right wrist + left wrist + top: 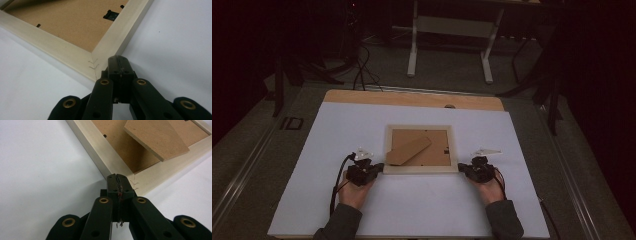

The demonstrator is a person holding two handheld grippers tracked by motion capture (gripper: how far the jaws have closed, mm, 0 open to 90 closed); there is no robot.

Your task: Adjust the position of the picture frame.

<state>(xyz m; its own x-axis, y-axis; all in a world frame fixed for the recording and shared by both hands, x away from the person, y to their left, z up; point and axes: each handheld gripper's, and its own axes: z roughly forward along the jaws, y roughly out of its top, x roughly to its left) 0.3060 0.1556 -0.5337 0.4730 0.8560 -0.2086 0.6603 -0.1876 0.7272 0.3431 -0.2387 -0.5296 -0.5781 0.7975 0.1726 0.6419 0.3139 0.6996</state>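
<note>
Picture frame [420,148] lies face down at table centre. Left gripper [375,167] and right gripper [464,168], jaws closed and empty, press its near corners; uneven pressure could skew it and the loose backing board [408,151].

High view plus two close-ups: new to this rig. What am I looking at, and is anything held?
No robot here: a person holds a two-jaw tool in each hand. The high view looks down from above the person's side of the table. A picture frame lies face down on it, its brown stand flap angled across the back. The left gripper and right gripper sit at the frame's two near corners. The two close-ups come from cameras riding on each gripper, looking along its black jaws. Both pairs of jaws are shut with tips at a corner; nothing is held.
</note>
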